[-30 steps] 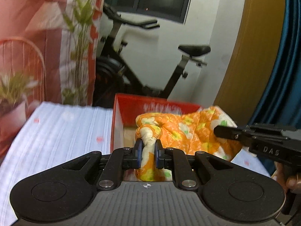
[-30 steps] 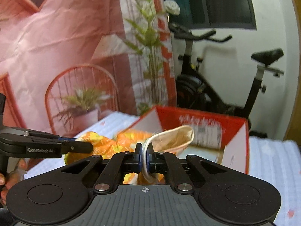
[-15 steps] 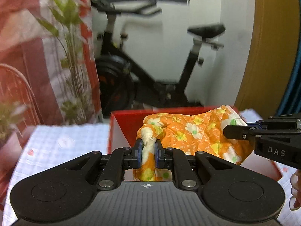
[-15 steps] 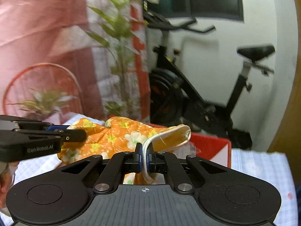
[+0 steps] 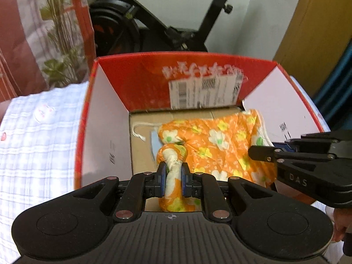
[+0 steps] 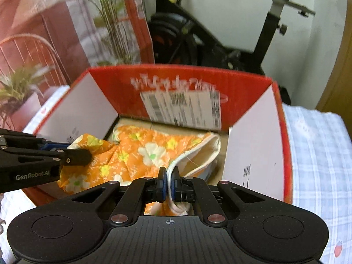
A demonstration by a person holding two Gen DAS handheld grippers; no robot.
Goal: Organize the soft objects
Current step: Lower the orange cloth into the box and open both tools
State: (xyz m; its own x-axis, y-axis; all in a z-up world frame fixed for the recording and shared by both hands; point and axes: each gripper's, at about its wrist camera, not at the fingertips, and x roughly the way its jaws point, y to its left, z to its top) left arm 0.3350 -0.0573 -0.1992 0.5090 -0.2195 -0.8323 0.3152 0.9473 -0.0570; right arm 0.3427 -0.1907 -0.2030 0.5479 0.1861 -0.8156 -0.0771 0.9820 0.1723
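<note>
— Right, what do my grippers have hold of at this moment?

— Nearest the lens, my left gripper [image 5: 172, 173] has its blue pads [image 5: 162, 177] pinched on a twisted, bunched end of the orange floral cloth [image 5: 220, 147]; the pads sit apart only by the thickness of that roll. My right gripper [image 6: 169, 183] is squeezed almost fully together on the cloth's white piped edge [image 6: 176, 167], a thin cord of it running down between the pads.

— And where does the cloth lie?

— Inside the red cardboard box [image 5: 140, 77], spread over the brown floor of it between the two grippers. From the left wrist view it fills the near right part of the box floor and reaches toward the far right corner — the left part of the floor is bare cardboard. A white drawstring [image 5: 137, 133] trails from something pale blue [image 5: 154, 144] tucked under the cloth's left edge; I cannot tell what that item is.

— What else is around the box?

— Its far wall carries a white shipping label [image 6: 182, 107], blurred. The box stands on a pale checked bedspread [image 6: 319, 154]. Beyond it stands a black exercise bike [image 6: 211, 44] against a white wall, and to the left hangs a pink printed curtain [image 6: 39, 22].
</note>
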